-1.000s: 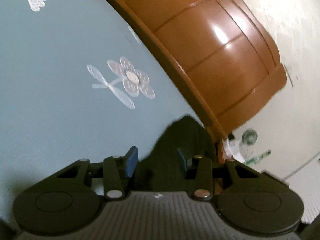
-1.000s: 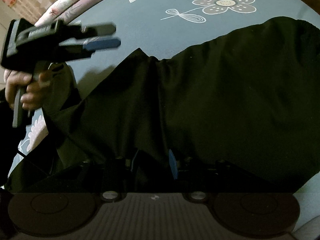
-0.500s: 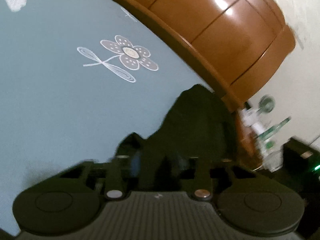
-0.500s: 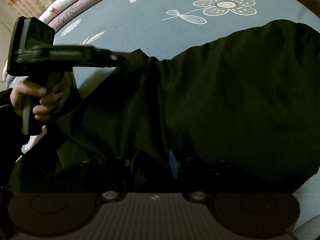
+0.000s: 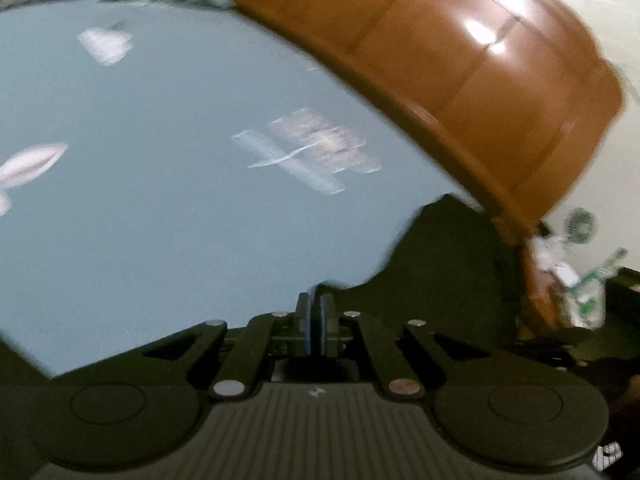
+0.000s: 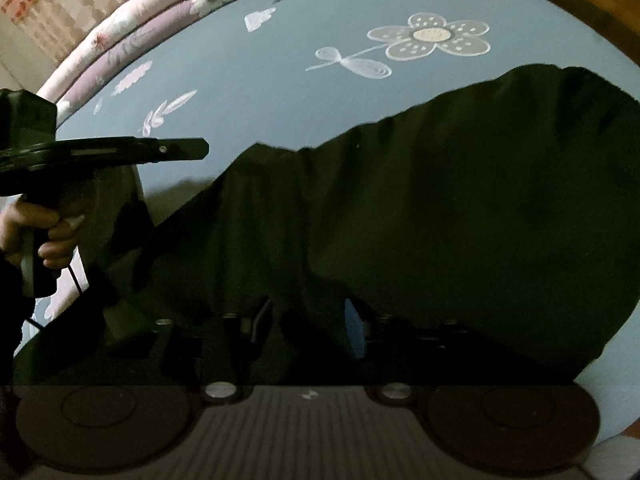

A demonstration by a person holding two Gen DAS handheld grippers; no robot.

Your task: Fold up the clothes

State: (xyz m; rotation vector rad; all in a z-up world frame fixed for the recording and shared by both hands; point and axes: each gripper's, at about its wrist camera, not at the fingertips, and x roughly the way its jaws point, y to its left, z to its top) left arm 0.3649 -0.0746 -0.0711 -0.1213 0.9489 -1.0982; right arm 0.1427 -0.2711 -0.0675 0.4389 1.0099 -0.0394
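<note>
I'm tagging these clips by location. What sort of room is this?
Most likely a bedroom. A black garment lies on a blue flower-print bedsheet, with a glossy wooden headboard along the bed's edge and rolled floral bedding at the far side.

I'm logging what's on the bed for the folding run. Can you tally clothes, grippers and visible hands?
Garment: 1
Grippers: 2, left gripper and right gripper
Hand: 1
Total: 4
</note>
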